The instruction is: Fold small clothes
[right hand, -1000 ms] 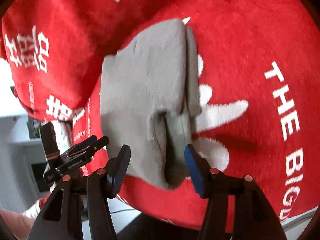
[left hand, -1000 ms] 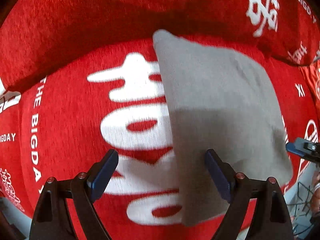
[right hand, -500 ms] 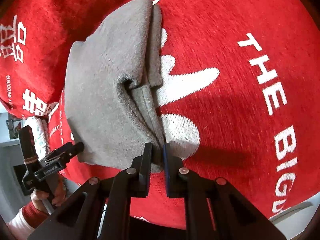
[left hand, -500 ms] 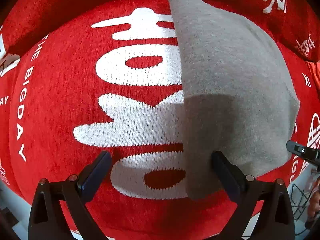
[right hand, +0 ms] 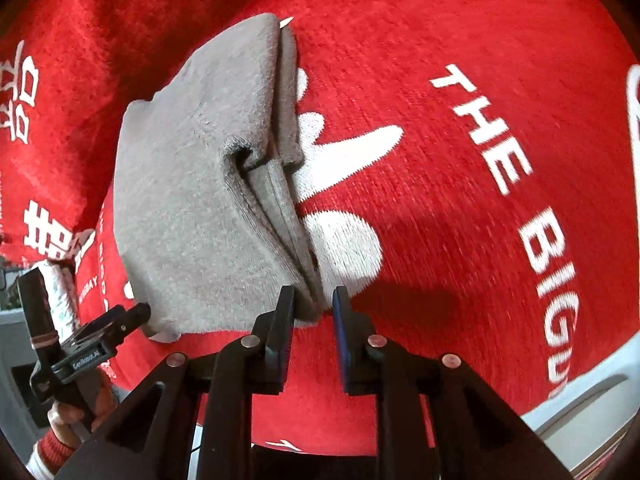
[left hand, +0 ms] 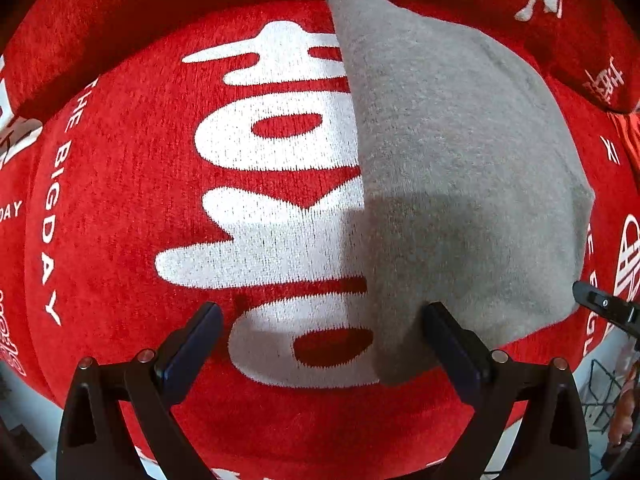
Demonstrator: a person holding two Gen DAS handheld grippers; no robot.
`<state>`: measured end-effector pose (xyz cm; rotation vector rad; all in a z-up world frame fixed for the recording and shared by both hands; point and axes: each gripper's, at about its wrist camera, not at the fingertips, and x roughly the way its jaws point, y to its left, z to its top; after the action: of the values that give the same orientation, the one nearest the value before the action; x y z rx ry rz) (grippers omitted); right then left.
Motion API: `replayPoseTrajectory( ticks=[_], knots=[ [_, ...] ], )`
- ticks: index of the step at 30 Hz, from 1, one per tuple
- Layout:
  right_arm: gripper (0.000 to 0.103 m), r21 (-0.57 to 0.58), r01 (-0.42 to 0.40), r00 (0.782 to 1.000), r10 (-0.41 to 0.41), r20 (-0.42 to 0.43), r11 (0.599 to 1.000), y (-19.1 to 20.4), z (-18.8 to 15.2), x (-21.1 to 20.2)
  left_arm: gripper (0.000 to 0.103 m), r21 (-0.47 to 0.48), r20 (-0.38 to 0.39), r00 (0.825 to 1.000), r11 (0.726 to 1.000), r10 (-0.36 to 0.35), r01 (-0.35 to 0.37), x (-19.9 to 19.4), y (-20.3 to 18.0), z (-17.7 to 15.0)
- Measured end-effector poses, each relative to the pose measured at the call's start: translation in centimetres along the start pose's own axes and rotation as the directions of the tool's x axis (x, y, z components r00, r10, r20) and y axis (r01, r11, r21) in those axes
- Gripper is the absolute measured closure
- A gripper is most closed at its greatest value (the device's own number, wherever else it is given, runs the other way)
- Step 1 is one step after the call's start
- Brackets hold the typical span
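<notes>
The left gripper (left hand: 320,336) points straight down with its jaws spread wide and nothing between the pads; the near edge of the folded grey garment (left hand: 460,184) runs under its right finger, and the cloth lies flat on the red cushion (left hand: 120,200) with white characters. In the right wrist view, the right gripper (right hand: 314,308) has its jaws opening, with the garment's bunched edge between them, the left pad touching it.
</notes>
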<state>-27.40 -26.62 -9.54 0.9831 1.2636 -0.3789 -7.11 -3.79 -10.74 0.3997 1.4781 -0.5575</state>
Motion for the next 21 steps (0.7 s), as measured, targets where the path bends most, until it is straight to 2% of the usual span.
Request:
replayPoseTrajectory(
  ticks=[4, 16, 21],
  knots=[
    [0.08, 0.034, 0.004, 1.0, -0.004, 0.013, 0.999, -0.1, -0.9, -0.8, 0.002, 0.018, -0.001, 1.0, 1.0, 0.0, 0.0, -0.3, 0.4, -0.6],
    [0.08, 0.126, 0.002, 0.999, -0.007, 0.041, 0.992, -0.7, -3.2, -1.7, 0.002, 0.084, 0.009, 1.0, 0.996, 0.0, -0.001, -0.7, 0.9, -1.9],
    [0.08, 0.126, 0.005, 0.999, -0.011, 0.05, 0.992, 0.1, -3.5, -1.5, 0.002, 0.103, 0.017, 1.0, 0.995, 0.003, -0.004, -0.9, 1.1, -2.5]
  ],
)
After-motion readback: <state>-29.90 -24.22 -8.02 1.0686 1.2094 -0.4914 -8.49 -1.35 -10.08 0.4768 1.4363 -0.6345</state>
